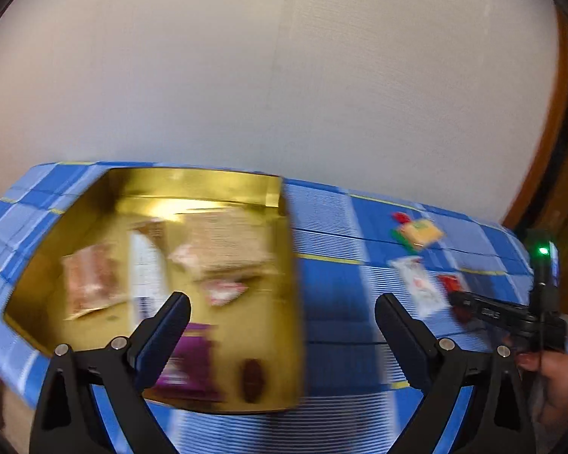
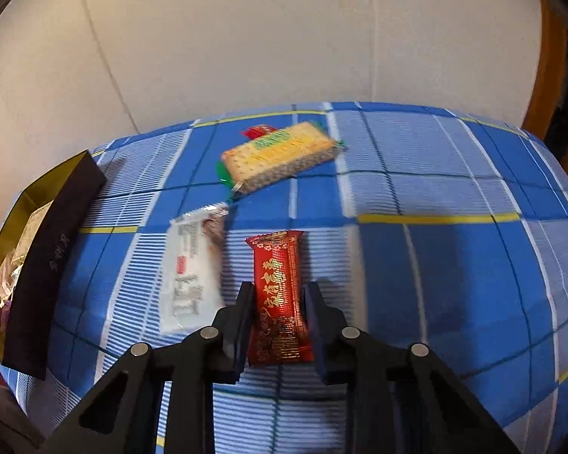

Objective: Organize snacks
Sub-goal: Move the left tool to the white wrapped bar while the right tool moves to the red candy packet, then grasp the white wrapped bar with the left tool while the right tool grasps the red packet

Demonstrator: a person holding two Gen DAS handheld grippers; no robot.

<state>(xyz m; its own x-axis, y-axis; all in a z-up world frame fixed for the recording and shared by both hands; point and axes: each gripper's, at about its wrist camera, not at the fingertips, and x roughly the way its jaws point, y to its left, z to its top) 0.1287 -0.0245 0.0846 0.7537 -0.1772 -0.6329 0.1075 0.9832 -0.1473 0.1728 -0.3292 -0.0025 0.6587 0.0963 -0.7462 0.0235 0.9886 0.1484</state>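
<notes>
A gold-lined box (image 1: pixel 276 196) holds several snack packets, blurred by motion; in the right wrist view it (image 2: pixel 53 249) shows a dark outer wall at the left. My left gripper (image 1: pixel 282 314) is open and empty above the box's near right part. My right gripper (image 2: pixel 278 304) is shut on a red snack packet (image 2: pixel 278 295) that lies on the cloth. A white packet (image 2: pixel 191 272) lies just left of it. A yellow cracker pack (image 2: pixel 280 155) lies farther back, over a small red packet (image 2: pixel 259 130). The right gripper (image 1: pixel 469 302) also shows in the left wrist view.
A blue checked tablecloth (image 2: pixel 435 257) covers the table. A pale wall stands behind it and a wooden frame (image 2: pixel 549 68) at the right. In the left wrist view the white packet (image 1: pixel 420 287) and cracker pack (image 1: pixel 422 232) lie right of the box.
</notes>
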